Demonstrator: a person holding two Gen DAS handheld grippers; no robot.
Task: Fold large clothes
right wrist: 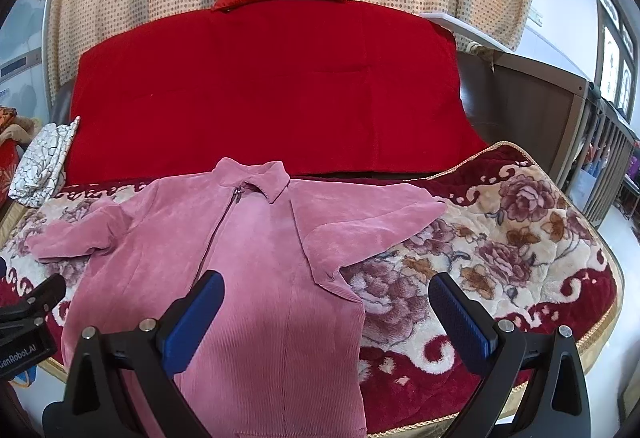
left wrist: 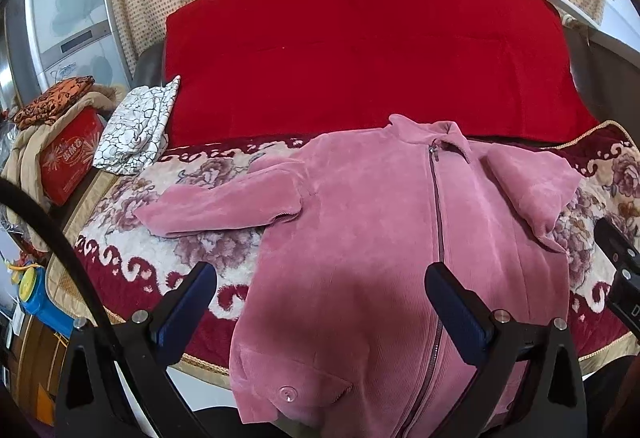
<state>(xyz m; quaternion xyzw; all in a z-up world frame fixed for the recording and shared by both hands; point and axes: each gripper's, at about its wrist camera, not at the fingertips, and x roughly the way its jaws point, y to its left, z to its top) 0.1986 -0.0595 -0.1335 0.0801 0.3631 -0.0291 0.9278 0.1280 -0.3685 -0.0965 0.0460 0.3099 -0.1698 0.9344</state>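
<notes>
Both our left claw (left wrist: pixel 320 304) and right claw (right wrist: pixel 326 312) hover wide and empty over the pink jacket (left wrist: pixel 360 238), spread zip-up on the floral blanket (right wrist: pixel 500 238), a thick, soft, ribbed fleece we judge limp but bulky, best pinched at sleeve cuff or hem.
</notes>
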